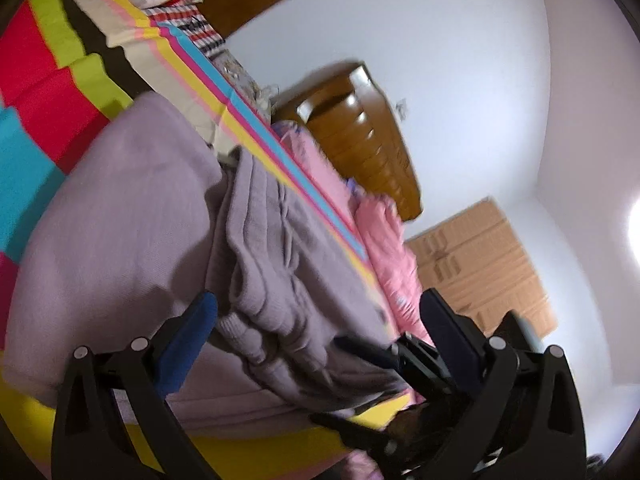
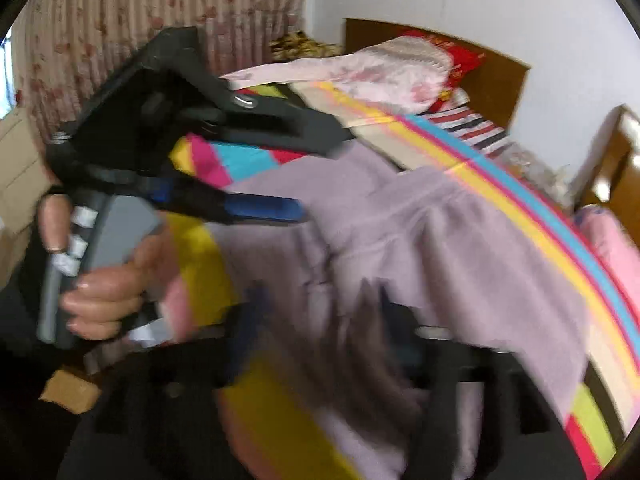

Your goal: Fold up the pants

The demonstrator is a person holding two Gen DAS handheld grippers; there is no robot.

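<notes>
Lilac knit pants (image 1: 132, 208) lie spread on a bed with a bright striped cover (image 1: 36, 60). One layer is bunched into folds (image 1: 276, 264). My left gripper (image 1: 320, 316) is open, its blue-padded fingers (image 1: 192, 332) standing wide on either side of the bunched fabric. In the right wrist view a hand (image 2: 100, 296) holds that left gripper (image 2: 320, 176) over the near edge of the pants (image 2: 460, 248). My right gripper (image 2: 324, 312) is blurred low in the frame, fingers apart over the lilac cloth, with nothing pinched.
A wooden headboard (image 1: 360, 140) and a pink quilt (image 1: 384, 248) lie beyond the pants. Pillows and folded bedding (image 2: 380, 68) sit at the head of the bed. A floral curtain (image 2: 140, 12) hangs behind, and a cardboard box (image 2: 68, 392) is on the floor.
</notes>
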